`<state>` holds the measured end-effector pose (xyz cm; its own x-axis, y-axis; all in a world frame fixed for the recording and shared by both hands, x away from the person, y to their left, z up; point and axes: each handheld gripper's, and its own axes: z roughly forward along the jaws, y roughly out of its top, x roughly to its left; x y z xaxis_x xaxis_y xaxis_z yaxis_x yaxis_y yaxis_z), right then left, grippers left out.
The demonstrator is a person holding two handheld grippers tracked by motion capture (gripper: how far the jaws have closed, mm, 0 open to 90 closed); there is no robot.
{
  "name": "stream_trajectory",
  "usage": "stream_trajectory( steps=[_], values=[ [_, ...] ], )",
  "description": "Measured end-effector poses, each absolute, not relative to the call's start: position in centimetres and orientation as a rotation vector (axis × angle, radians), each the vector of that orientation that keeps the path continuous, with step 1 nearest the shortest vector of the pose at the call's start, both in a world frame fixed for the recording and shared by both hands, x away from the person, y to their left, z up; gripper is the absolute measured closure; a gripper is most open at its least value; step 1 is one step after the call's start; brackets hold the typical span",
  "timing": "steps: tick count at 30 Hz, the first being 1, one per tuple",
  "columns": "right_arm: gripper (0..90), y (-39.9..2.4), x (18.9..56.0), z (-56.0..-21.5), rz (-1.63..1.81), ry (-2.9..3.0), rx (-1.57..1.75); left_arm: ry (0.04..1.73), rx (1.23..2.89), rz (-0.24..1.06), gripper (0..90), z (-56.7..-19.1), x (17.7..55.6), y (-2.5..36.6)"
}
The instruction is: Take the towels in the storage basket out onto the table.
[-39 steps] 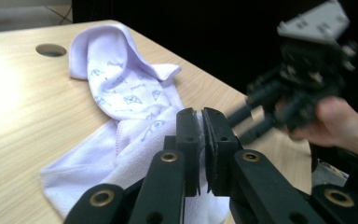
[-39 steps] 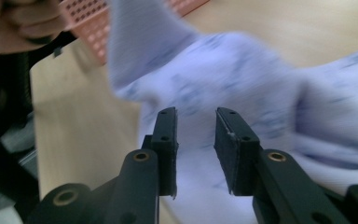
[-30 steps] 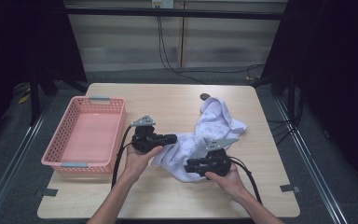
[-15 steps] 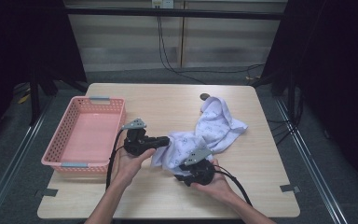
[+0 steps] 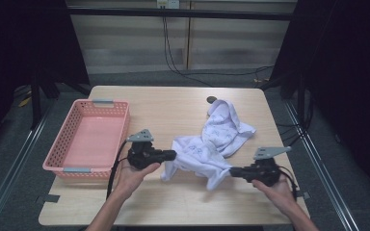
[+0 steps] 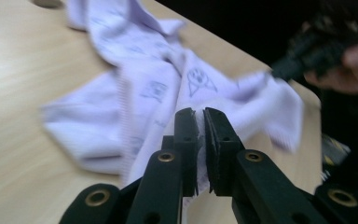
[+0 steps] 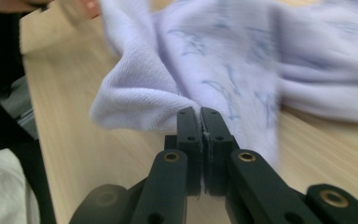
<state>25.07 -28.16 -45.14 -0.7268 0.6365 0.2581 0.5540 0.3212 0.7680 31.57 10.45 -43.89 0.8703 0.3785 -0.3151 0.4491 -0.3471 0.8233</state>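
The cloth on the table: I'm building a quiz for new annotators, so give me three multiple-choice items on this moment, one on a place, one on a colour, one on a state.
1. Where does the basket stand?
A. At the table's left side
B. At the table's right side
C. On top of the cloth

2. What colour is the basket?
A. Blue
B. Pink
C. Green

3. How is the cloth held?
A. By the left gripper alone
B. By neither gripper
C. By both grippers, each shut on an edge

Key: 1 A, the basket sits near the left edge of the table in the high view. 2 B, its walls and floor are pink. 3 C, the left gripper and the right gripper each pinch the cloth between their jaws.
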Motion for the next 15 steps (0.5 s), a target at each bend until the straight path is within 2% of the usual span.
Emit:
stream_trajectory(
  steps=[2, 3, 5, 9, 13, 15],
  values=[
    [87.1, -30.3, 25.0, -45.2, 1.420, 2.413, 1.186, 0.567, 1.997, -0.125, 81.9, -44.3, 31.1, 9.3],
    [86.9, -31.0, 25.2, -45.3, 1.403, 2.416, 1.195, 0.552, 1.993, -0.170, 77.4, -44.6, 30.9, 8.9],
    [86.0, -31.8, 25.7, -46.0, 1.340, 2.449, 1.228, 0.535, 2.021, -0.177, 66.6, -44.7, 30.6, 8.4],
    [80.7, -31.9, 26.2, -47.5, 1.239, 2.478, 1.270, 0.530, 1.989, -0.190, 58.8, -44.8, 30.2, 9.8],
    [78.3, -31.6, 26.9, -48.0, 1.205, 2.476, 1.278, 0.634, 1.963, -0.136, 57.8, -45.6, 30.8, 12.2],
    [77.8, -31.7, 27.2, -48.1, 1.222, 2.468, 1.292, 0.663, 1.988, -0.141, 60.5, -46.7, 31.0, 12.3]
  ],
)
